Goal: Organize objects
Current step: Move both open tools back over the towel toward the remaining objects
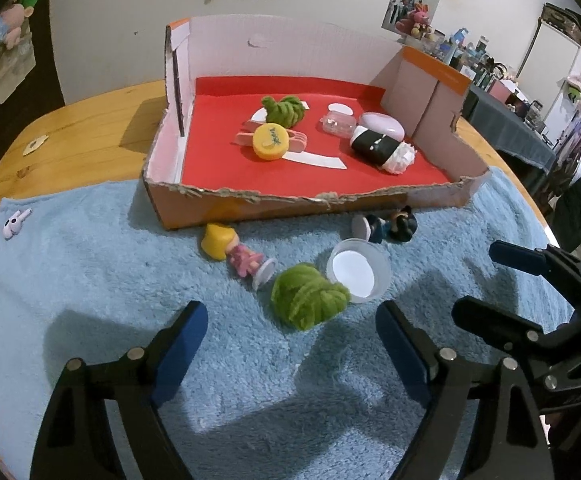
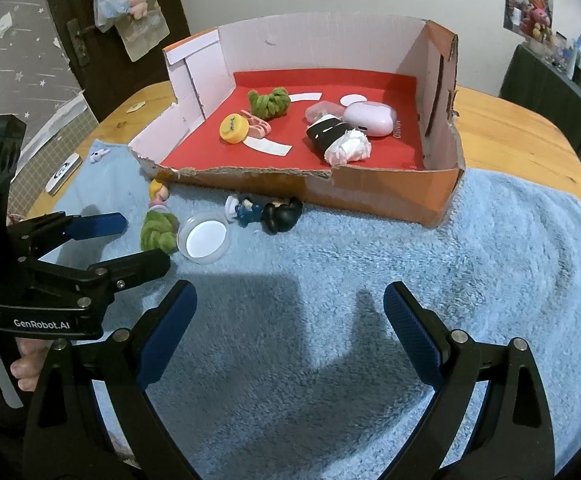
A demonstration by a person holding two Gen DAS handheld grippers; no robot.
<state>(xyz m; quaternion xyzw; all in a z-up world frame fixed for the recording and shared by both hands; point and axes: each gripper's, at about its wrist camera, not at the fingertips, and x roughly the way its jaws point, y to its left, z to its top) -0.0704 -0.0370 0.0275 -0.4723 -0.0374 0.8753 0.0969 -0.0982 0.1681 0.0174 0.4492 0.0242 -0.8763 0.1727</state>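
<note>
On the blue towel [image 1: 90, 280] lie a green yarn ball [image 1: 306, 296], a clear round cup [image 1: 356, 270], a blonde doll in pink [image 1: 234, 254] and a dark-haired figurine [image 1: 394, 226]. My left gripper [image 1: 290, 316] is open, and the yarn ball sits between its fingertips with a gap on each side. The right wrist view shows the same yarn ball [image 2: 156, 230] between the left gripper's fingers [image 2: 106, 222]. My right gripper [image 2: 290, 292] is open over bare towel, with nothing in it. Behind stands a cardboard box [image 1: 290, 202] with a red floor.
The box holds another green yarn bundle [image 1: 284, 110], a yellow lid [image 1: 270, 140], a lilac case [image 1: 382, 126], a clear tub [image 1: 338, 122] and a black-and-white roll [image 1: 380, 148]. A small white toy [image 1: 14, 224] lies at the towel's left edge. The wooden table [image 1: 70, 120] surrounds the towel.
</note>
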